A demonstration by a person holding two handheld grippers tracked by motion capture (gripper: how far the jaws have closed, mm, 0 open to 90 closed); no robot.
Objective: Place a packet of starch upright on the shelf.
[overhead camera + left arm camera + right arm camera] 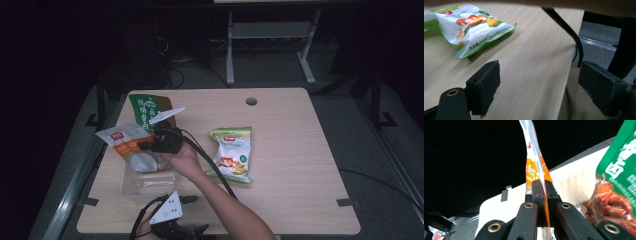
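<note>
The right hand-held gripper (150, 142) is out over the left part of the desk (300, 165). The person's forearm comes in from the bottom edge and slants up and to the left, with the hand (182, 159) wrapped around the tool's back end. Its cable hangs along the arm. The tool points left.

In the right gripper view its two black jaws are pressed together on an orange and white bag (535, 173). The bag's thin edge is pinched between the pads and stands up tall above them. In the high view this bag (125, 140) hangs from the jaws just above a clear box (145, 182). The box sits near the front left of the desk. Whether the bag touches the box I cannot tell.

A green bag (149, 110) is just behind the orange and white one. In the right gripper view it (621, 175) is close by on the right.

The left hand-held gripper (172, 222) is low at the front edge of the desk, below the box. Its grey plate faces up. In the left gripper view its jaws stand wide apart with nothing between them, right over the desk edge.

A green and white bag (231, 154) lies flat near the middle of the desk, beside the right arm.
</note>
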